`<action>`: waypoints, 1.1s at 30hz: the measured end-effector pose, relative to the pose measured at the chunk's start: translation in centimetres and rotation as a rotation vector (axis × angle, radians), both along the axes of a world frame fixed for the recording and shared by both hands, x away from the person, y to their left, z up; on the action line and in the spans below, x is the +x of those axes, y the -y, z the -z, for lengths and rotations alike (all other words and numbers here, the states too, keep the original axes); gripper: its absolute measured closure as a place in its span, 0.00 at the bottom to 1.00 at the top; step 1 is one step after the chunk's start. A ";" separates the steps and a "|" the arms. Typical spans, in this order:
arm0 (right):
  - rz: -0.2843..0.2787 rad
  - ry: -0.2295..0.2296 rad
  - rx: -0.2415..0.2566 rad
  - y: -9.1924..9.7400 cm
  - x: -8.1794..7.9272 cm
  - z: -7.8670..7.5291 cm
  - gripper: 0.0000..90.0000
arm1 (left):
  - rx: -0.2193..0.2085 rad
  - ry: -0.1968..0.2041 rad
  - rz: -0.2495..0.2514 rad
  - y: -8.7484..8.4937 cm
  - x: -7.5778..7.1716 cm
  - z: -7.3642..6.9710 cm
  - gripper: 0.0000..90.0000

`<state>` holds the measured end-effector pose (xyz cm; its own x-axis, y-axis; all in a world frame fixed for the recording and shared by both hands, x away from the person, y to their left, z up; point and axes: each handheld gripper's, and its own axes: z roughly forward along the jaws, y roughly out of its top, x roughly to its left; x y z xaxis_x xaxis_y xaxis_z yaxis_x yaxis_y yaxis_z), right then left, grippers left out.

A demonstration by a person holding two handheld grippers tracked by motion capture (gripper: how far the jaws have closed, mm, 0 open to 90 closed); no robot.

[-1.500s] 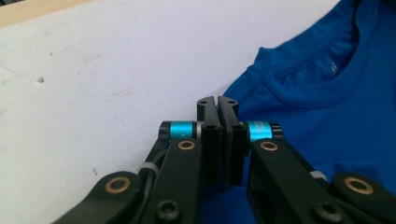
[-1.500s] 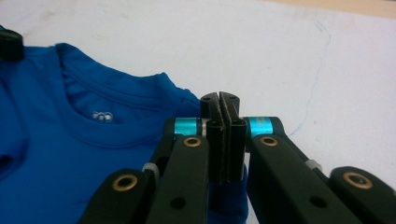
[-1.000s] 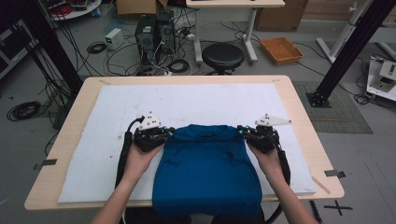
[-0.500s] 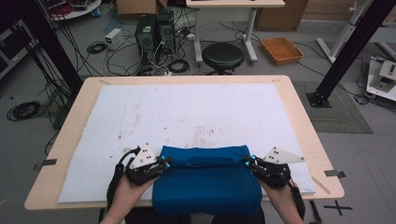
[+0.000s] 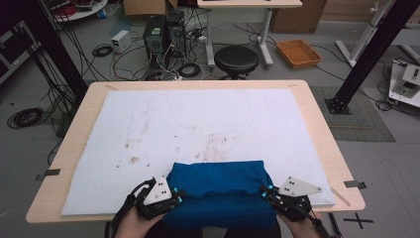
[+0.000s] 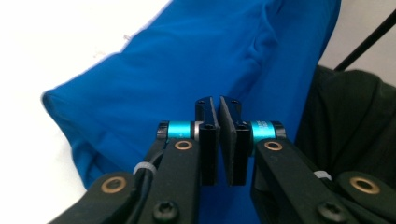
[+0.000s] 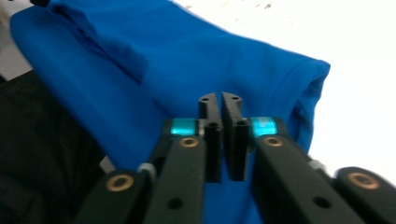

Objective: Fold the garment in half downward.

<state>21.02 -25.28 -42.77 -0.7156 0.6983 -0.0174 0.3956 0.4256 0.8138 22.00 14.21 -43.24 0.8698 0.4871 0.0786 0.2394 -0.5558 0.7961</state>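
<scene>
Blue cloth point(image 5: 218, 191) lies folded at the near edge of the table point(image 5: 317, 129), on the white mat point(image 5: 198, 119), and part of it hangs over the edge toward the person. I judge that it sits so near because the far part was drawn back over the near part to make a fold, so both layers now end close to the person.

The left hand-held gripper point(image 5: 177, 196) is at the left end of the fold and the right hand-held gripper point(image 5: 265, 192) is at the right end, each just beside the cloth. In the left gripper view the left one's jaws point(image 6: 219, 140) stand with only a thin gap and no fabric is between them; the right gripper view shows the same for the right one point(image 7: 220, 137). So both have let go of the cloth, and their jaws have just been opening a little. Holding the two ends at once would keep the fold edge straight, and this seems the reason for their symmetric places.

Compared with the earlier frames, the hands have come much closer to the person and lower. The cloth then reached farther up the mat; now it is a shorter, thicker band, and more of the stained mat is bare beyond it.
</scene>
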 end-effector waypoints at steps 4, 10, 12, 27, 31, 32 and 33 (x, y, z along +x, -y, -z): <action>-0.009 -0.011 -0.001 0.5 -0.4 0.0 0.87 | 0.014 -0.009 0.009 0.0 -0.5 0.1 0.80; 0.094 0.013 0.062 2.0 1.0 -1.0 0.76 | -0.052 -0.005 -0.044 -0.4 0.6 -1.1 0.64; 0.130 0.014 0.096 2.2 2.2 -1.3 0.71 | -0.080 -0.004 -0.091 -0.6 1.7 -1.5 0.63; 0.283 -0.143 0.167 1.0 9.5 0.1 0.58 | -0.140 -0.093 -0.325 -1.8 8.8 0.1 0.58; 0.275 -0.221 0.138 0.9 10.4 1.3 0.61 | -0.144 -0.138 -0.355 -2.3 9.0 1.0 0.58; 0.271 -0.232 0.131 1.0 10.4 1.6 0.63 | -0.152 -0.151 -0.359 -2.5 8.9 1.3 0.58; 0.270 -0.243 0.128 1.1 10.5 1.8 0.65 | -0.152 -0.161 -0.361 -2.6 8.9 1.5 0.58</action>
